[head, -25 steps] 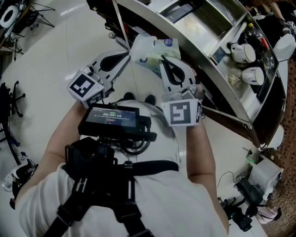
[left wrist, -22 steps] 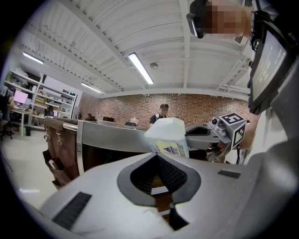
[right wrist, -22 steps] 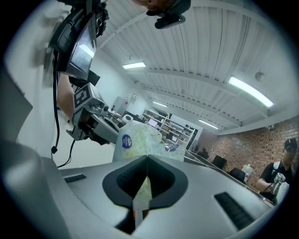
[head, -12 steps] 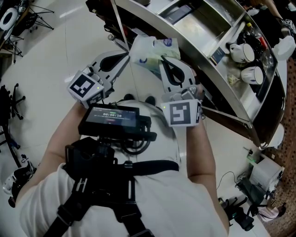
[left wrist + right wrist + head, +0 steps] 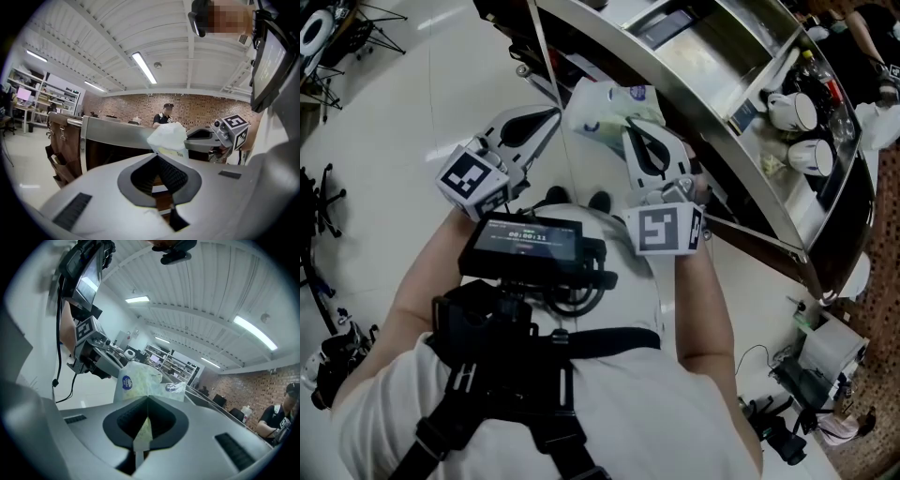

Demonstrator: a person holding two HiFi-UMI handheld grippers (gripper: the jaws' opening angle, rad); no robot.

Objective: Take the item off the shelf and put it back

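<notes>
Soft pale-green plastic packet [image 5: 605, 103] is pinched in closed right gripper [image 5: 630, 125] jaws, left gripper [image 5: 559, 113] jaws closed alongside; replacement on steel shelf [image 5: 722, 141] is judged next.

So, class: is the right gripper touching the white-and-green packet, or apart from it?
Touching. In the right gripper view, the right gripper has its jaws closed on the packet, whose thin edge runs down between them.

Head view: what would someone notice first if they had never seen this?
First, the crinkly pale green and white bag near the top middle, pinched in the right gripper's fingers, with the left gripper at its other side. Next, the long shiny metal shelf slanting behind it, with two white cups on it at the right.
</notes>
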